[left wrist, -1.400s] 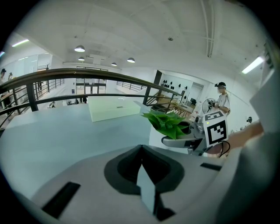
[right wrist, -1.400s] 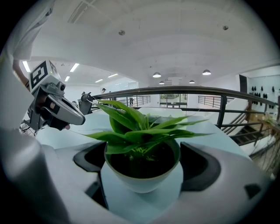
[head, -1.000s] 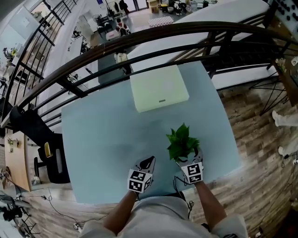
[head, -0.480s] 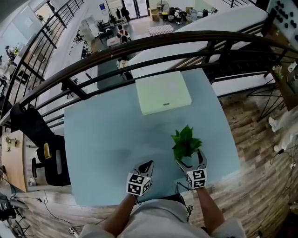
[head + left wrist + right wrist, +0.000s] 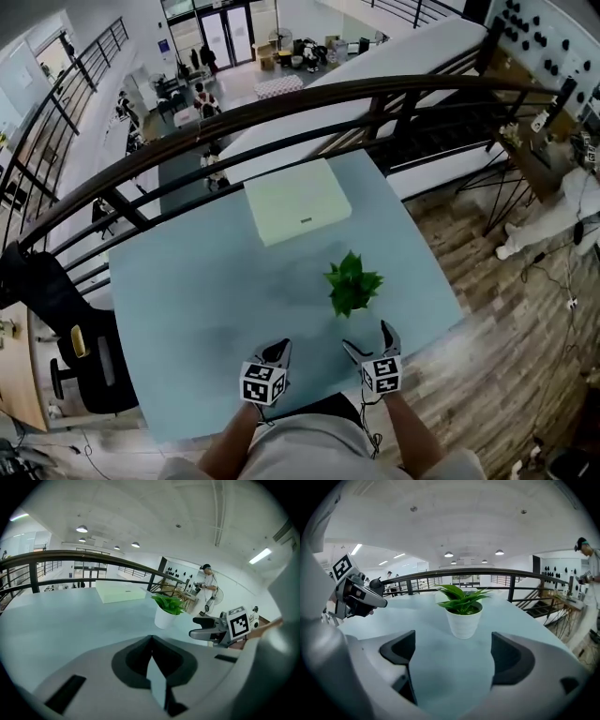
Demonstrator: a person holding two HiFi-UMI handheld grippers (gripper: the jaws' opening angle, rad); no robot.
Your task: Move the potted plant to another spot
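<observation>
A small green plant in a white pot (image 5: 352, 285) stands upright on the pale blue table (image 5: 187, 300), right of centre. In the right gripper view the potted plant (image 5: 462, 610) sits a short way beyond the open jaws, touching neither. My right gripper (image 5: 367, 339) is open and empty, just nearer me than the pot. My left gripper (image 5: 272, 354) is shut with nothing in it, near the table's front edge and left of the plant. The left gripper view shows the potted plant (image 5: 166, 611) ahead and the right gripper (image 5: 199, 632) off to the right.
A pale green flat box (image 5: 295, 201) lies at the table's far side by a dark curved railing (image 5: 281, 103). The table's right edge drops to a wooden floor (image 5: 506, 309). A person (image 5: 553, 220) stands at the far right. A black chair (image 5: 66, 347) is on the left.
My right gripper has let go of the pot and drawn back toward me with its jaws open. The plant now stands alone on the table. The left gripper has hardly moved.
</observation>
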